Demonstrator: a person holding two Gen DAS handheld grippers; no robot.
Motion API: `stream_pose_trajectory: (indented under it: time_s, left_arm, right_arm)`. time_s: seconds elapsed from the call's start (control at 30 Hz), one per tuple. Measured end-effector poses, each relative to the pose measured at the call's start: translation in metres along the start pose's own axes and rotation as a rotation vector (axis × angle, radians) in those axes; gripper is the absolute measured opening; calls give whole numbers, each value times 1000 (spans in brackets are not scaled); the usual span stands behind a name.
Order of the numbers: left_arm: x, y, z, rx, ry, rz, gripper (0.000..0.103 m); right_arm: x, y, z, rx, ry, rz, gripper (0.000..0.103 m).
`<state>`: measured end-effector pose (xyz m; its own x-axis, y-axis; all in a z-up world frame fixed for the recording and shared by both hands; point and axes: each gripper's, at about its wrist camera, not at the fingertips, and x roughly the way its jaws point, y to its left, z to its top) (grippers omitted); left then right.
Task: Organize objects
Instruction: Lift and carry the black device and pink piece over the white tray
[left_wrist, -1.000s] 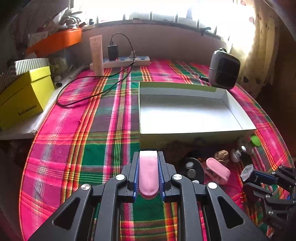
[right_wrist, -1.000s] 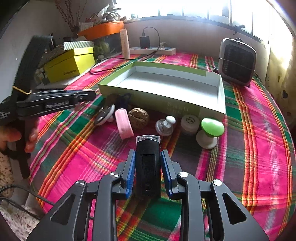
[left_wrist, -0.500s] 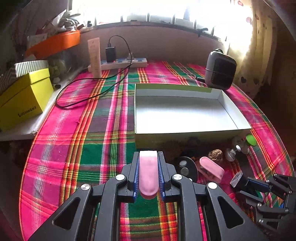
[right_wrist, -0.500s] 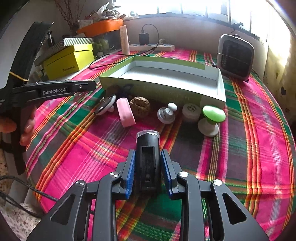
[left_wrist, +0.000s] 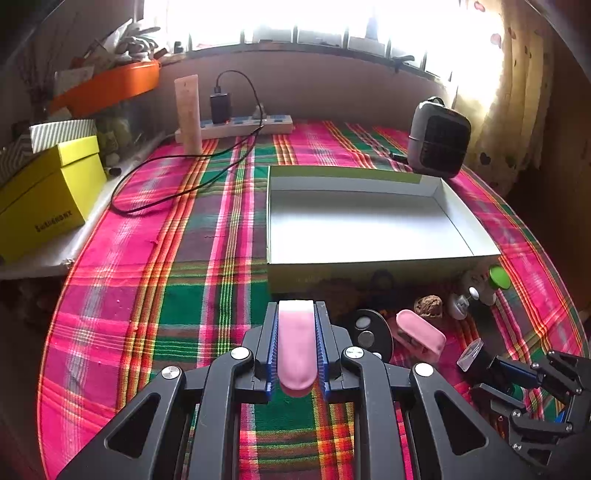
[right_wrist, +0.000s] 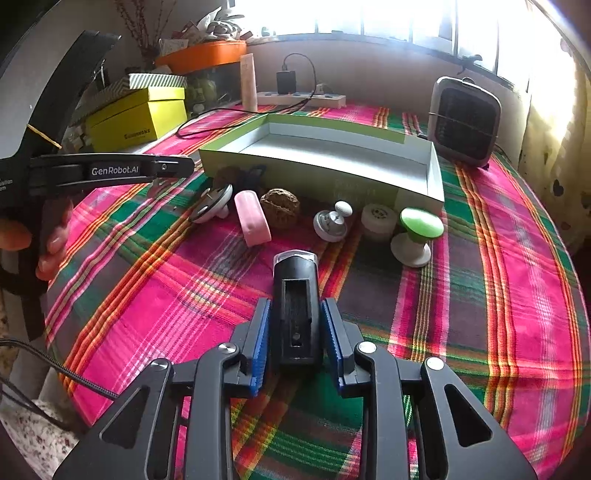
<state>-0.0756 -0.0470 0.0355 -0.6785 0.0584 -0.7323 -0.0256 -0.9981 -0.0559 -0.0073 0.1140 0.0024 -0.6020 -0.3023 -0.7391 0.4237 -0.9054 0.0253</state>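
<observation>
while both grippers are pulling back from the white box (left_wrist: 373, 225) compared with a second ago, the left gripper (left_wrist: 296, 347) is clenching a pink tube (left_wrist: 295, 350) and the right gripper (right_wrist: 296, 325) is gripping a black light (right_wrist: 295, 310) (neither is boxed yet), so placing seems next.

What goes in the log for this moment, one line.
left tongs: shut on pink clip | right tongs: shut on black light | box: empty

Ahead of the left gripper (left_wrist: 296, 349) sits the open box (left_wrist: 373, 267). Between box and right gripper (right_wrist: 296, 334) lie a clip (right_wrist: 252, 218), a walnut (right_wrist: 280, 207) and knobs (right_wrist: 416, 236). A fan (right_wrist: 465, 122) stands behind the box, right.
</observation>
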Motion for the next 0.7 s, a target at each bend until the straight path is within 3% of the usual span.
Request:
stream_pose_trajectory:
  time_s: [0.7]
  left_arm:
    - [-1, -11, 18, 24, -20, -21, 16]
  right_arm:
    - [-9, -12, 42, 40, -62, -26, 28]
